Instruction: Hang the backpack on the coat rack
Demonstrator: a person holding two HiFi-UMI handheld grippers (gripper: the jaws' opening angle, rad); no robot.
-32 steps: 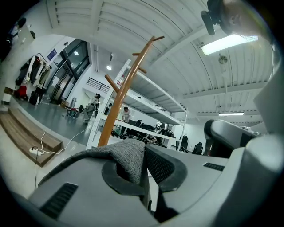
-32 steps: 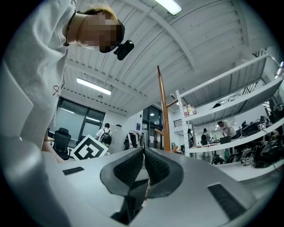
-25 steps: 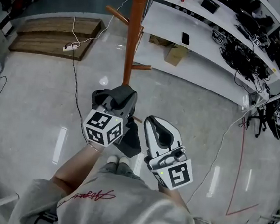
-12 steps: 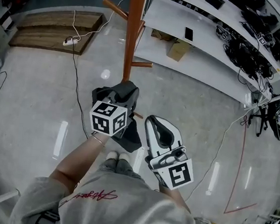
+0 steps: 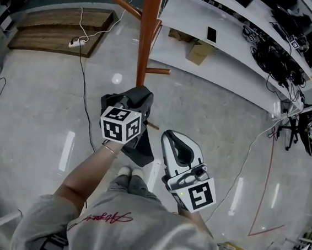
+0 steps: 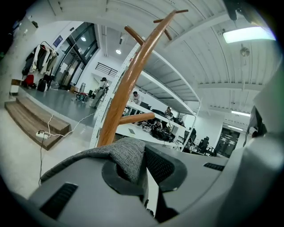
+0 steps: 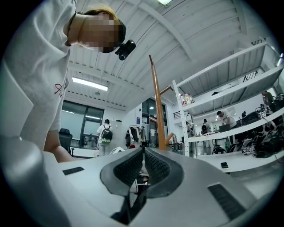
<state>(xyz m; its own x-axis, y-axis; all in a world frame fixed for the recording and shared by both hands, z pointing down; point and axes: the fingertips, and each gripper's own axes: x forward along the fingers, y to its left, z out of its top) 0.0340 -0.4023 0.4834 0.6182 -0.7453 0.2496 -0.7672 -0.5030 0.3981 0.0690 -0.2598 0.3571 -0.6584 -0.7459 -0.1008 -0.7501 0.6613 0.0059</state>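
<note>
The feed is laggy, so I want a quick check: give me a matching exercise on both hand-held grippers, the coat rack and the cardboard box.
1 left hand-held gripper
2 right hand-held gripper
3 coat rack
4 cardboard box

A on a white shelf
B shut, nothing between jaws
C upright, orange-brown wood
D shut on grey fabric of the backpack

Pairs: 1-D, 2-B, 3-C, 4-A

left gripper [image 5: 138, 95]: roughly level, jaws pinched on grey backpack [image 6: 125, 155] fabric | right gripper [image 5: 172, 134]: just beside it, jaws pressed together, empty | left forearm [image 5: 87, 171]: reached forward
</note>
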